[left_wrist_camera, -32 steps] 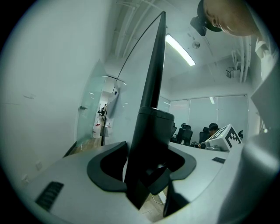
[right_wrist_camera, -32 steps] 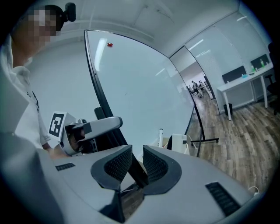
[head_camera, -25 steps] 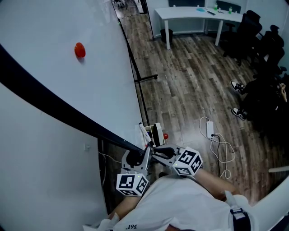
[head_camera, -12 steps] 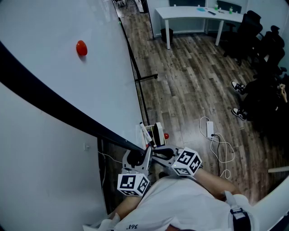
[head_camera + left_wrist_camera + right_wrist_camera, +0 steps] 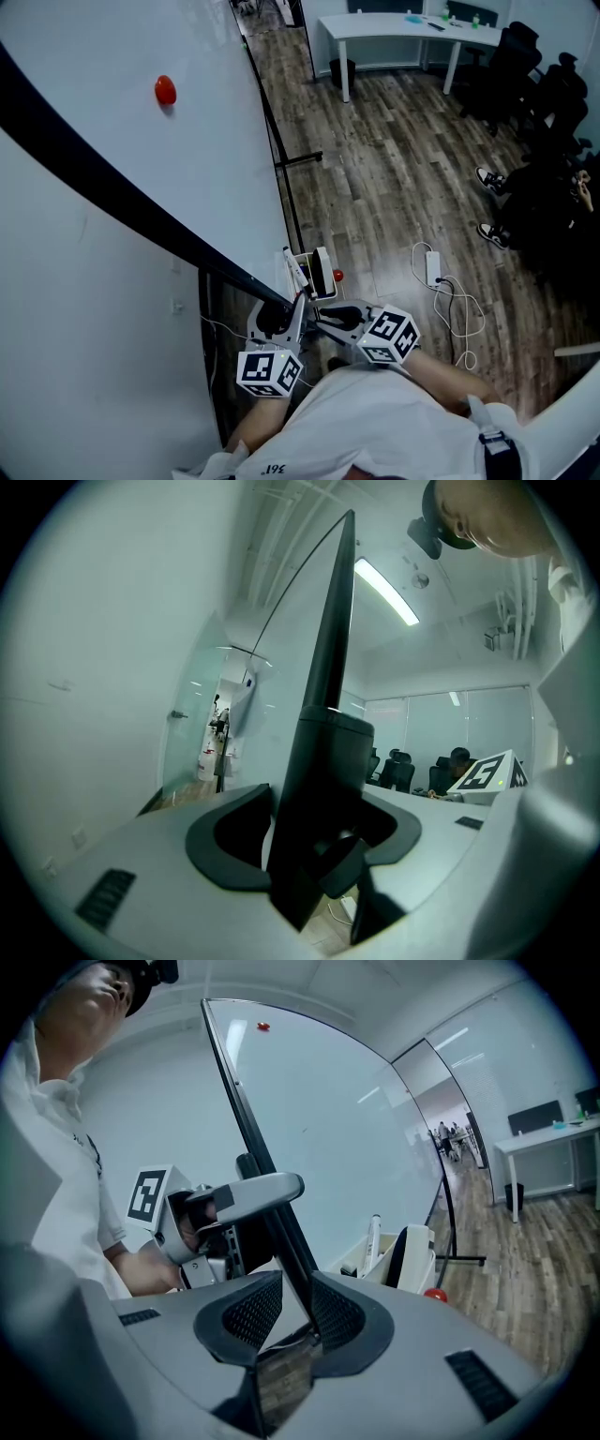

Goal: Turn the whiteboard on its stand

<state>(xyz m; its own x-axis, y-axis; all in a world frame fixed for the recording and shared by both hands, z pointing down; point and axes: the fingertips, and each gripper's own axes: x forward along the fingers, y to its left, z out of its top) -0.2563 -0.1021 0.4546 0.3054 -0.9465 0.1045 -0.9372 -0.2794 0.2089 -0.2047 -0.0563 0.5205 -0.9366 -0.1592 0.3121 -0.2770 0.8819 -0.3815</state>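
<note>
Tilted slightly further than a second earlier, the whiteboard point(image 5: 206, 141) filled the head view from 9 to 12 o'clock, its red magnet point(image 5: 165, 90) carried upward. At 6 o'clock its black frame point(image 5: 330, 667) was clamped by the left tool point(image 5: 317, 841) at a thick corner piece and by the right tool point(image 5: 291, 1316) on the thin rim. The panel was judged stiff, bulky and slick-faced, best held by the frame and swung slowly. Pivot and lock were hidden; the far edge was cut off.
</note>
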